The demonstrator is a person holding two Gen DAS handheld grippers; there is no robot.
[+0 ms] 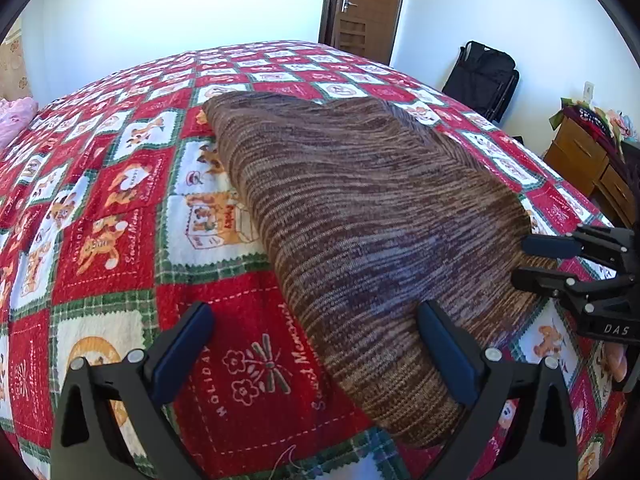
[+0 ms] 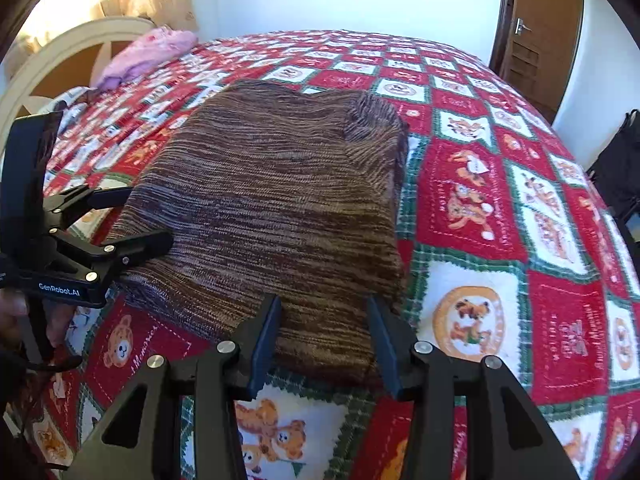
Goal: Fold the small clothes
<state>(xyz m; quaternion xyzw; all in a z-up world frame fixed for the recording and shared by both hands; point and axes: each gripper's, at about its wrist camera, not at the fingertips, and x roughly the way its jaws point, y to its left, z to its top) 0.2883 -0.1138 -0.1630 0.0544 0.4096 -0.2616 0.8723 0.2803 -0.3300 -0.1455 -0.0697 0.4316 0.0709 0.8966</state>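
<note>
Brown-and-grey striped knit garment [image 1: 360, 220] spread flat on the bed's red, white and green patchwork bear-print blanket [image 1: 120, 208]. Left tool [image 1: 316, 344] fingers wide apart, straddling the near edge of the knit. Right tool [image 2: 324, 332] fingers apart too, over the knit's near hem. Pink cloth [image 2: 148, 52] near the cream headboard [image 2: 60, 56].

— What is spread over the bed?
— A red, white and green patchwork blanket printed with teddy bears [image 1: 120, 208].
— And beyond it?
— A crumpled pink cloth [image 2: 152, 50] is seen near the cream headboard [image 2: 48, 64]. A brown wooden door [image 1: 366, 4], a black bag [image 1: 480, 76] against the wall and a wooden drawer cabinet [image 1: 588, 160] are shown.
</note>
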